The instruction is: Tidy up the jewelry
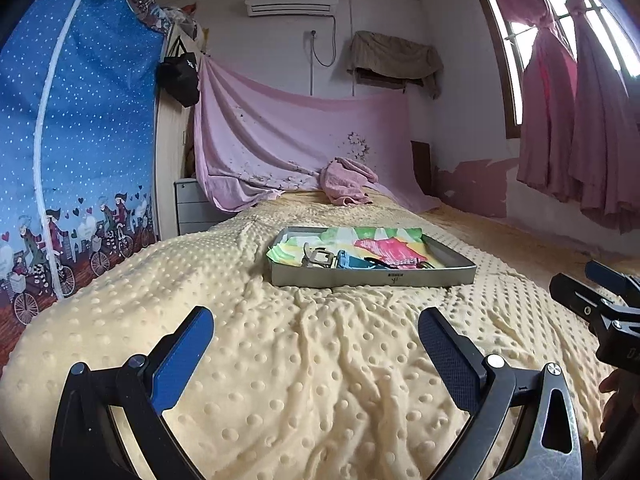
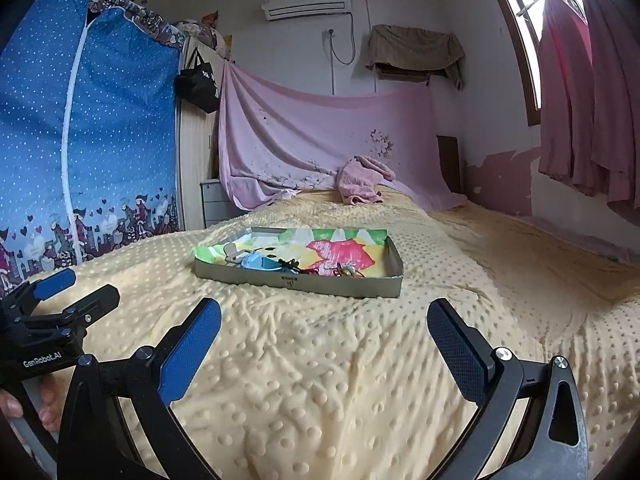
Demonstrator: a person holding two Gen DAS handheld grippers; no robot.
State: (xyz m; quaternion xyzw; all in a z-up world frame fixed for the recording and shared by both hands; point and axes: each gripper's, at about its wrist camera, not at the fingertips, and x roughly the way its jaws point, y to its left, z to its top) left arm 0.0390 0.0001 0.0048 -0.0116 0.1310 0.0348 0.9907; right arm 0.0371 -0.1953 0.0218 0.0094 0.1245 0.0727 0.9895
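Big bed with a bumpy yellow blanket (image 1: 320,360) filling most of both views. Shallow grey tray (image 2: 304,283) sitting mid-bed, lined with colourful paper, small heap of jewelry (image 2: 280,265) along its near edge. Left gripper (image 1: 316,330) spread wide, gripping nothing, hovering near the blanket. Right gripper (image 2: 324,322) same deal, wide and empty, well short of the tray.

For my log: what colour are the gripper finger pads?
Blue, on both the left gripper and right gripper; clearest in the right wrist view.
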